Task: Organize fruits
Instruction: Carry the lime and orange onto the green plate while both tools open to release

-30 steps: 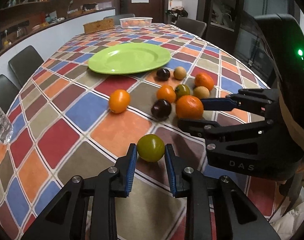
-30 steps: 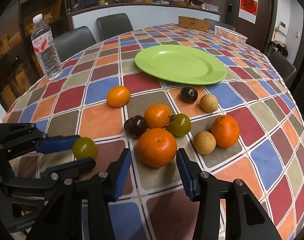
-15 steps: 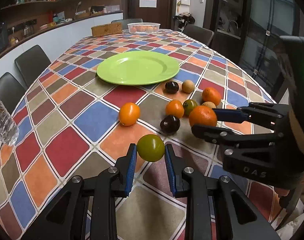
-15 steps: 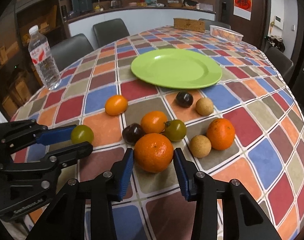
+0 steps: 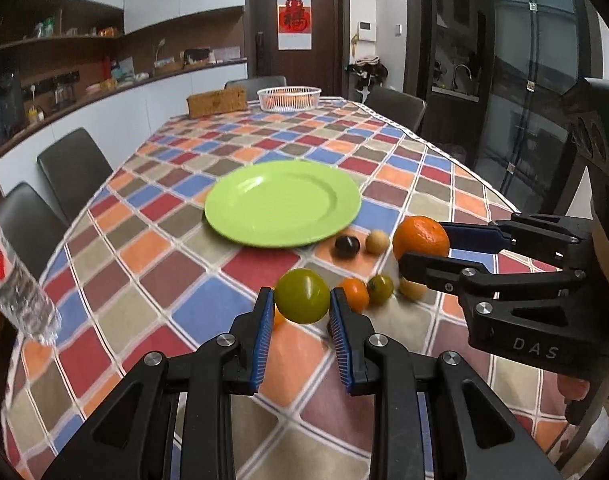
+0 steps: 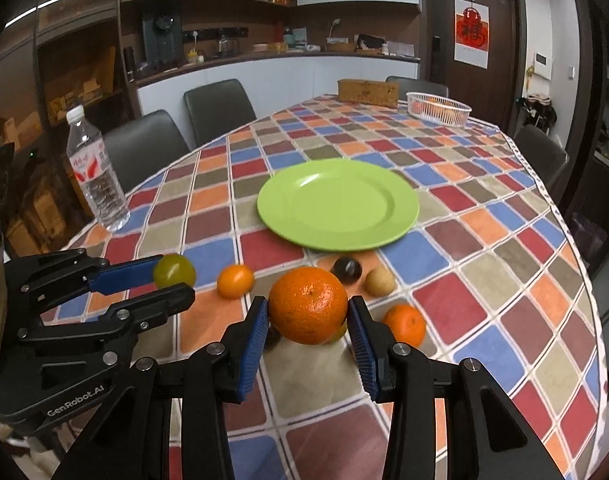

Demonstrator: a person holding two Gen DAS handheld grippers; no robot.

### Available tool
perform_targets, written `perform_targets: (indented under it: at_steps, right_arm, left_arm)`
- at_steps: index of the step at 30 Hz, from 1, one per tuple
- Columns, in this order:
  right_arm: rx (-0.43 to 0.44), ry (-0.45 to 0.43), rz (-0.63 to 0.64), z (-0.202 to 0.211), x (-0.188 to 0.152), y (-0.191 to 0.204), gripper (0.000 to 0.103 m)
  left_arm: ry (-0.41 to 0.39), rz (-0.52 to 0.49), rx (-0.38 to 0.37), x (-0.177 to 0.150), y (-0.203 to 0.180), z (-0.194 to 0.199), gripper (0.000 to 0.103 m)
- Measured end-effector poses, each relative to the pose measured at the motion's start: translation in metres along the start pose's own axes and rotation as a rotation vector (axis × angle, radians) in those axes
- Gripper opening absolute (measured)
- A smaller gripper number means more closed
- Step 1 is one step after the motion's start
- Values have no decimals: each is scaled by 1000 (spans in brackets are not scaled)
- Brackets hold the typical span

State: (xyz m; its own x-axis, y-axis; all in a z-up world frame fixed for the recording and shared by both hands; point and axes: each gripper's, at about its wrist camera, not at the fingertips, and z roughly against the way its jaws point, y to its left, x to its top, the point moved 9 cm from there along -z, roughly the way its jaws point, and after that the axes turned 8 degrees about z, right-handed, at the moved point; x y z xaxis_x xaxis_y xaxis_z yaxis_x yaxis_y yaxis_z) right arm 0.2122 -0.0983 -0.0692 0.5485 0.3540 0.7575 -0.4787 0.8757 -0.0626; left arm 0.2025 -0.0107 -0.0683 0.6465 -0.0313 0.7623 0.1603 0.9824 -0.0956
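Note:
My left gripper [image 5: 301, 301] is shut on a green tomato [image 5: 301, 295], held above the checked tablecloth; the same tomato [image 6: 174, 270] shows at the left of the right wrist view. My right gripper [image 6: 308, 309] is shut on a large orange [image 6: 308, 305], also off the table, and that orange [image 5: 421, 238] appears at the right of the left wrist view. A green plate [image 5: 282, 202] lies bare beyond both. On the cloth stay a small orange [image 6: 234, 281], a dark plum [image 6: 346, 270], a tan fruit [image 6: 379, 281] and another orange [image 6: 405, 324].
A water bottle [image 6: 96, 170] stands at the table's left edge. A white basket [image 6: 438, 108] with fruit and a woven box [image 6: 367, 91] sit at the far end. Dark chairs [image 6: 144, 148] ring the table. Open cloth lies left of the plate.
Both grippers rose from the table, each carrying its fruit. The right jaws closed in on the large orange during the first half second. The plate now sits nearer the middle of both views.

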Motion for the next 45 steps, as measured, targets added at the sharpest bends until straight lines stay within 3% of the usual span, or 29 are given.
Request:
perform_targets:
  at_steps: [11,21,28,39,43,45]
  right_arm:
    - [-3,6,-21,-23,34,-27,42]
    - [-3,80,-20,-70,62,-53,42]
    - [10,150,-17,-108,73,-60,42]
    - [35,266,-92,-155,60,-72,42]
    - [39,275,-112,-158,55,-74,42]
    - [29,271,-104,-156,55,-75,43]
  left_arm:
    - [-1,-10,-29,47,6,-37,28]
    - [72,14,-58,80,23,-90,28]
    - [159,39,-65,83,36,-129,28]
    - [254,51,-52,72,46,-165,28]
    - [236,36,-31,73,46,-164,41]
    - [223,31,-16,74,48,-160,42]
